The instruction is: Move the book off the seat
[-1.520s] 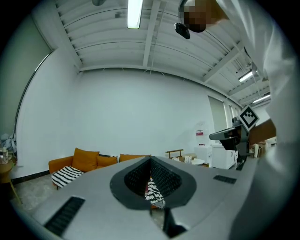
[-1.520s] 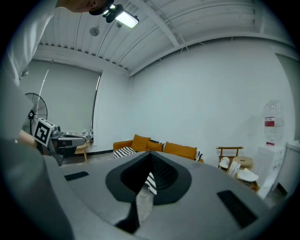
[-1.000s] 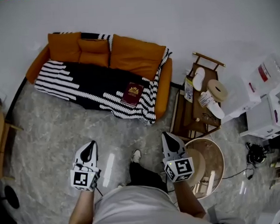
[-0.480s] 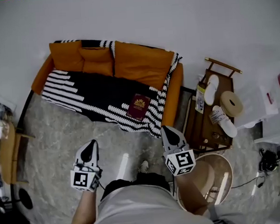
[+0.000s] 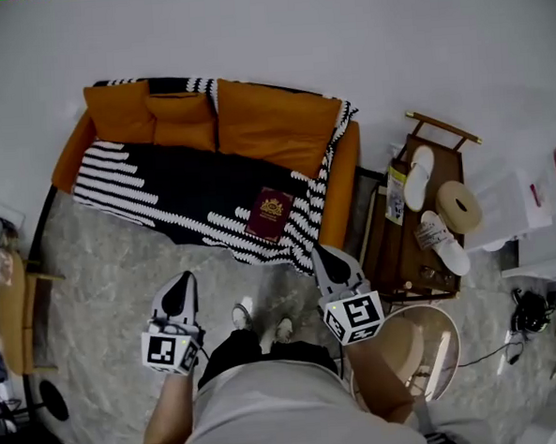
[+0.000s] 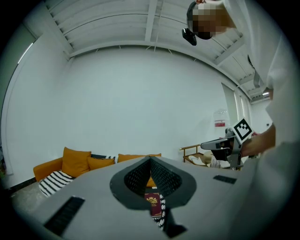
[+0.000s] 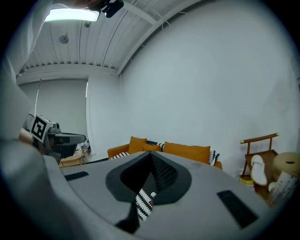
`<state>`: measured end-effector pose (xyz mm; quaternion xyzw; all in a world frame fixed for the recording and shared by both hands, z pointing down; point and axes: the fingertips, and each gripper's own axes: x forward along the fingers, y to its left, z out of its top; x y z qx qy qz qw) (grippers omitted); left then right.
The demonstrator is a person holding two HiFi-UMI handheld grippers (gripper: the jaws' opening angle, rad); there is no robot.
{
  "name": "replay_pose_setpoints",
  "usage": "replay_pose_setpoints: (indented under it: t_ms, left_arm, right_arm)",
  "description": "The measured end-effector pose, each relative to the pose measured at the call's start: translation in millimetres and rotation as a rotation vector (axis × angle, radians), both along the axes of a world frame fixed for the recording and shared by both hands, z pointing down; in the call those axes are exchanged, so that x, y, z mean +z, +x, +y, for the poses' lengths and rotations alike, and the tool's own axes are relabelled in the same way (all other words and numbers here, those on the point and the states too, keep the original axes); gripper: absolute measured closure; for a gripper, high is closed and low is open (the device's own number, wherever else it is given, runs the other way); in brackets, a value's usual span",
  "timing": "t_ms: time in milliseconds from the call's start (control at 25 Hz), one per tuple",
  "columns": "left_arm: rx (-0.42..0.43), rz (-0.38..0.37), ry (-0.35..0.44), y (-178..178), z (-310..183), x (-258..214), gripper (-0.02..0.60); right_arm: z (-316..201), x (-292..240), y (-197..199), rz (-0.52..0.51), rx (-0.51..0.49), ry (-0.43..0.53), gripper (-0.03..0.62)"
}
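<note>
While both grippers hover above the floor in front of the seat, the maroon hardback book with a gold emblem lies flat on the right end of the orange two-seat sofa, on top of the black-and-white striped knitted blanket draped over the cushions. The left gripper and the right gripper each have their jaws pressed together with nothing between them, both well apart from the book and aimed toward the sofa.

Right of the sofa stands a dark wooden trolley; its tray holds a pair of white slippers, a tan roll of tape and some small items too small to identify. A round pale wooden piece below the trolley is partly covered by the person's right arm, so its kind cannot be told. White boxes at the right edge and a light wooden furniture corner at the left edge are cut off.

Grey marbled floor meets a plain white wall behind the sofa.
</note>
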<state>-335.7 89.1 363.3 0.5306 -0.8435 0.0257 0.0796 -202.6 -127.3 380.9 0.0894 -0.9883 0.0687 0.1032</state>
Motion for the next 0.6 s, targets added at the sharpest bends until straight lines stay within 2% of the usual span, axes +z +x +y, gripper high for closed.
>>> replay_pose_setpoints:
  t_ms: [120, 280, 600]
  left_arm:
    - [0.036, 0.015, 0.019, -19, -10, 6, 0.563]
    - [0.081, -0.022, -0.006, -46, -24, 8, 0.563]
    - [0.151, 0.05, -0.018, -99, -45, 56, 0.563]
  right_arm:
    - [-7, -7, -7, 0.007, 0.045, 0.012, 0.572]
    - [-7, -15, -23, 0.011, 0.078, -0.011, 0.572]
    - [4, 5, -76, 0.102, 0.077, 0.012, 0.572]
